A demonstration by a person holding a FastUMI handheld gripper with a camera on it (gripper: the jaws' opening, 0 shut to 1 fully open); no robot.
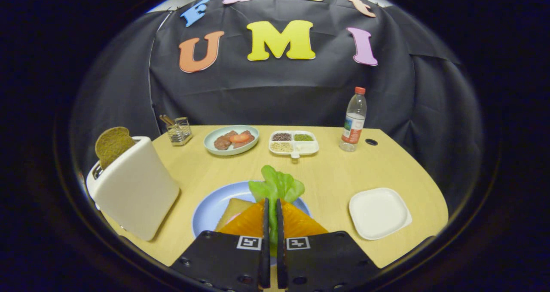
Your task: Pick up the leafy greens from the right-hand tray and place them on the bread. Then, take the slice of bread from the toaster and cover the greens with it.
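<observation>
Green leafy greens (277,186) are pinched between the two fingers (271,210), and the leaf sticks out past their tips. Under them a blue plate (206,214) holds bread (234,208). More bread (112,145) pokes from the white toaster (135,189) on the tabletop (335,176).

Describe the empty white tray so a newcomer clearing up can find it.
On the wooden table, look right of the blue plate, over which the claw is shut on leafy greens. The square white tray there is bare, unlike every other dish.
</observation>
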